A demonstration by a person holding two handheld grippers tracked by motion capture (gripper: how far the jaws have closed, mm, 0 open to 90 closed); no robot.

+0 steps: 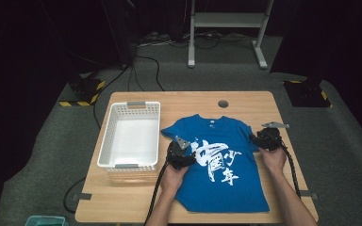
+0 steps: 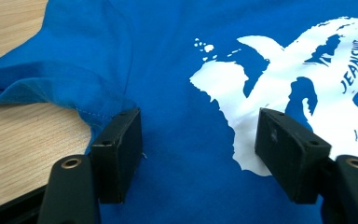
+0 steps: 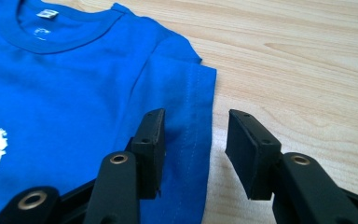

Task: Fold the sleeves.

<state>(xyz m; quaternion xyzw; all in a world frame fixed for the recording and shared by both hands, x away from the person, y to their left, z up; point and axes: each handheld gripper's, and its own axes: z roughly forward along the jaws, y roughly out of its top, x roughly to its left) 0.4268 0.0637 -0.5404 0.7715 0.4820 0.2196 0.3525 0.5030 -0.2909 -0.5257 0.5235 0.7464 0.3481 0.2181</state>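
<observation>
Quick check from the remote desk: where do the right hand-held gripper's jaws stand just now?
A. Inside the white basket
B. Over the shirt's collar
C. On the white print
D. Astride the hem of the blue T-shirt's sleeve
D: in the right gripper view the right hand-held gripper has one jaw over the blue T-shirt sleeve and the other over the bare table, with the sleeve hem between them, jaws open.

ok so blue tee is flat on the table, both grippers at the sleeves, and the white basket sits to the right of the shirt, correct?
Not quite. The high view shows the white basket to the left of the blue tee, not the right. The rest holds: the tee lies flat on the table, left gripper and right gripper at its sleeves.
</observation>
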